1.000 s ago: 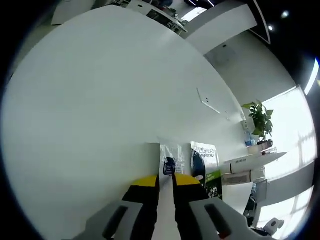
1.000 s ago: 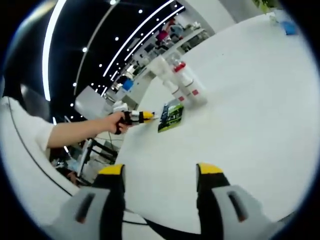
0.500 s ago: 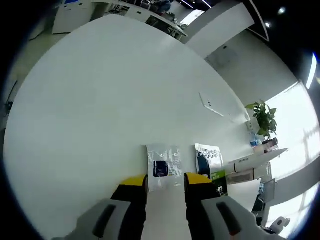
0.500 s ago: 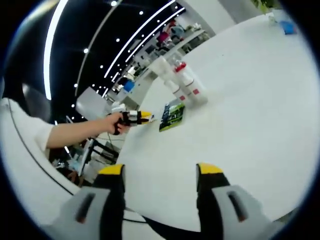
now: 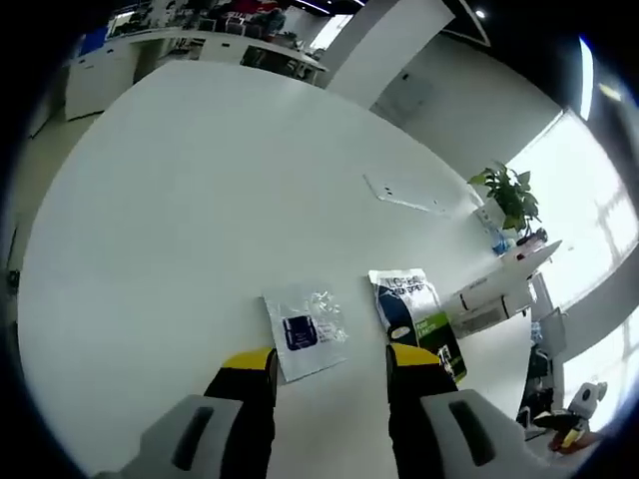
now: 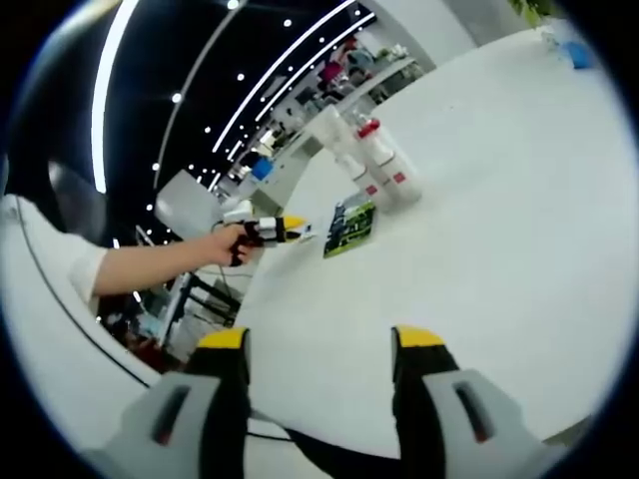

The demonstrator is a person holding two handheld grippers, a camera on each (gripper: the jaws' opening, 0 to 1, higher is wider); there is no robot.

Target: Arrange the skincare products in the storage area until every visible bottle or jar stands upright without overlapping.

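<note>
Since a second ago the left gripper has let go of the clear plastic sachet with a dark blue label, which now lies flat on the white table just ahead of its spread yellow-tipped jaws, beside a dark blue and green printed pouch. The right gripper hovers empty, jaws wide apart, well short of the upright white red-capped bottles.
</note>
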